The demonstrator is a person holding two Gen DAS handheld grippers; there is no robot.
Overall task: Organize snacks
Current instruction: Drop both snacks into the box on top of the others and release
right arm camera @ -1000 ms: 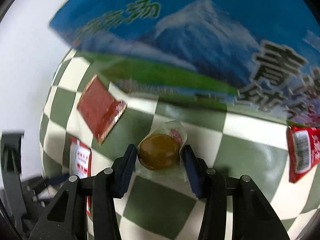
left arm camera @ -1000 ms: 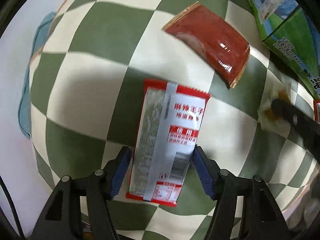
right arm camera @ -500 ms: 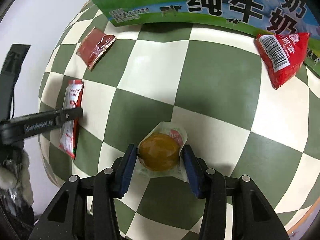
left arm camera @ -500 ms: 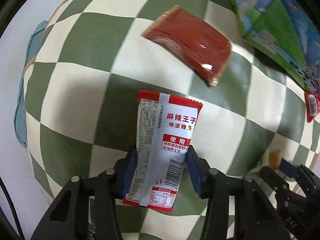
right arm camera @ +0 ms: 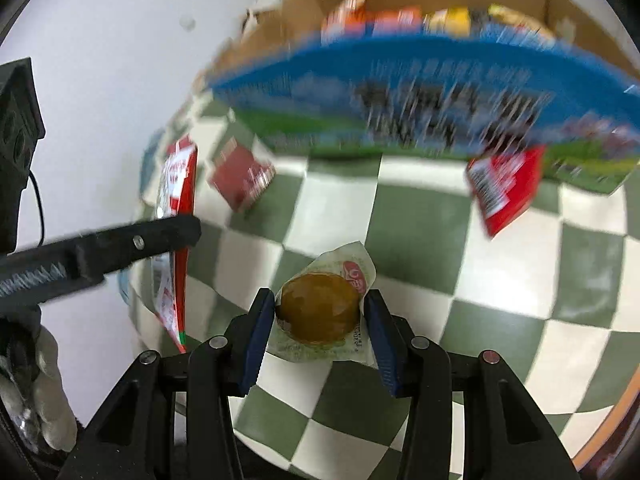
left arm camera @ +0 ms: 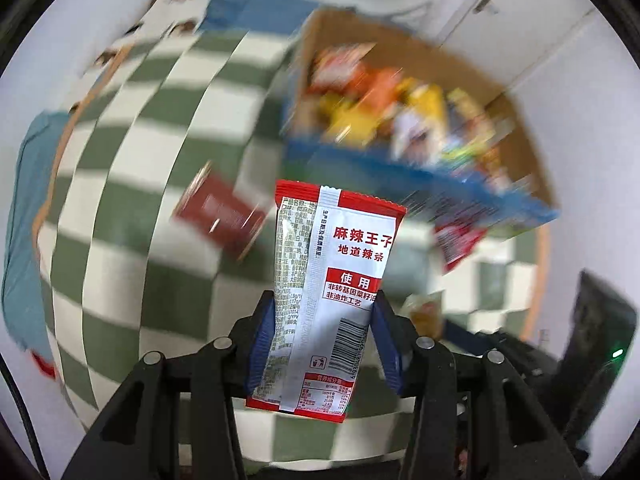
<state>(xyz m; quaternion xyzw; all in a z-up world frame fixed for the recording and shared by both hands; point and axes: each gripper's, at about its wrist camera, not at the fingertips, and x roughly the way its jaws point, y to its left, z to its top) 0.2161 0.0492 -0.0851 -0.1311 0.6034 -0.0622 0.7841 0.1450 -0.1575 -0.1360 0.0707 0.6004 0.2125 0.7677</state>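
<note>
My left gripper [left arm camera: 323,334] is shut on a red and white snack packet [left arm camera: 332,280], which hangs above the green and cream checked tablecloth [left arm camera: 132,152]. In the right wrist view that packet [right arm camera: 176,208] shows at the left, pinched by a black finger [right arm camera: 120,242]. My right gripper [right arm camera: 318,330] is shut on a clear-wrapped round brown snack [right arm camera: 318,306], lifted off the cloth. A cardboard box [left arm camera: 516,128] full of mixed snacks stands at the back; its blue and green printed front [right arm camera: 400,92] fills the top of the right wrist view.
A dark red flat packet [left arm camera: 220,216] lies on the cloth left of the box. A bright red packet [right arm camera: 504,188] lies against the box front. A blue cloth [left arm camera: 22,216] hangs off the table's left edge. White cabinets stand behind.
Both grippers have risen off the table with their snacks. The left one closed on the red and white packet and tilted up, so the snack box came into view.
</note>
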